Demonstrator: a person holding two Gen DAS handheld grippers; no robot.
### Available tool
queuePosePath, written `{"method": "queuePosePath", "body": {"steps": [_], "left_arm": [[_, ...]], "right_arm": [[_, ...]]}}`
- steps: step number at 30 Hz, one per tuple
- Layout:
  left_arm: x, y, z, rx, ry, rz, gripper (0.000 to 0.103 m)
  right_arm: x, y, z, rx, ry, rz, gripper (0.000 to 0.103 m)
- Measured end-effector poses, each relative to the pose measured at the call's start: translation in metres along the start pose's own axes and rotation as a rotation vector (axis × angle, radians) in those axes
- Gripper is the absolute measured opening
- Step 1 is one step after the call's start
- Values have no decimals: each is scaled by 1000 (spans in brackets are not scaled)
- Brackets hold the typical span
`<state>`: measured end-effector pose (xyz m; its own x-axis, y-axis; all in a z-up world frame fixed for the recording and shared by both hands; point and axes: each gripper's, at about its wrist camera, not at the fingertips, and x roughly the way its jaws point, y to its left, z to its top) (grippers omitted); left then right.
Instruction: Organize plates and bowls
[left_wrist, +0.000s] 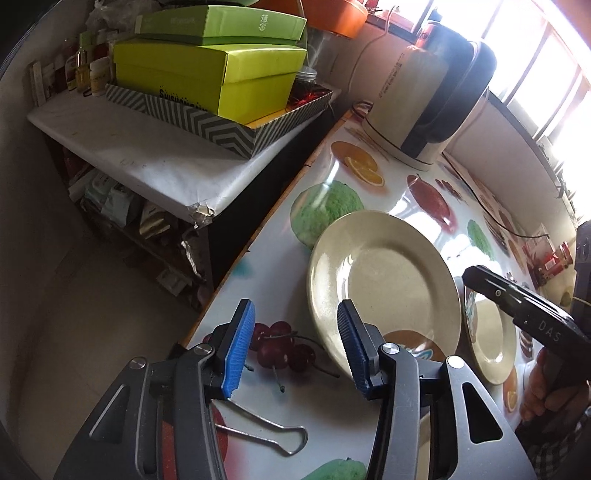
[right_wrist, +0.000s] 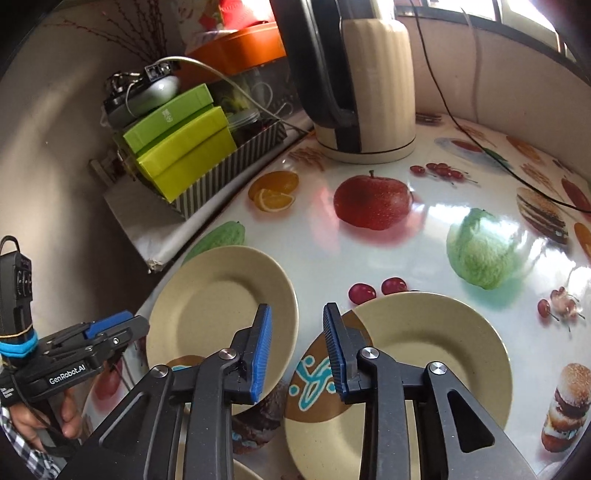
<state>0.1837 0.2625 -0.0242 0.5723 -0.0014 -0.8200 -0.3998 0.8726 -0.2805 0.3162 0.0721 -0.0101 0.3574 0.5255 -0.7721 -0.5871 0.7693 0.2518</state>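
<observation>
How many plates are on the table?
2 whole: left plate near the table edge, patterned plate to its right. A rim at the bottom may be a third.

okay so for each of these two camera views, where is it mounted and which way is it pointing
Left wrist: on the left gripper, aimed down past its fingers at the left plate; the right gripper and hand show.
Right wrist: on the right gripper, aimed down between both plates, the right plate nearer; the left gripper and its hand show.
Shared: both plates, kettle, green boxes.

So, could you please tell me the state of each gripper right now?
Left gripper: open, holding nothing.
Right gripper: open, holding nothing.
</observation>
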Motion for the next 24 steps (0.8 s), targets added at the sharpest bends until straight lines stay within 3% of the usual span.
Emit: {"method": "queuePosePath", "body": {"steps": [4, 6, 22, 24], "left_arm": [[6, 0, 2, -7, 10, -1, 47], [8, 1, 2, -10, 14, 5, 40], [11, -2, 3, -18, 15, -17, 39], [11, -2, 3, -21, 17, -19, 36]], "right_arm": [[7, 0, 1, 13, 16, 28, 26], [10, -1, 2, 20, 23, 28, 25], [24, -5, 2, 54, 55, 63, 13], [25, -7, 2, 61, 54, 63, 12]]}}
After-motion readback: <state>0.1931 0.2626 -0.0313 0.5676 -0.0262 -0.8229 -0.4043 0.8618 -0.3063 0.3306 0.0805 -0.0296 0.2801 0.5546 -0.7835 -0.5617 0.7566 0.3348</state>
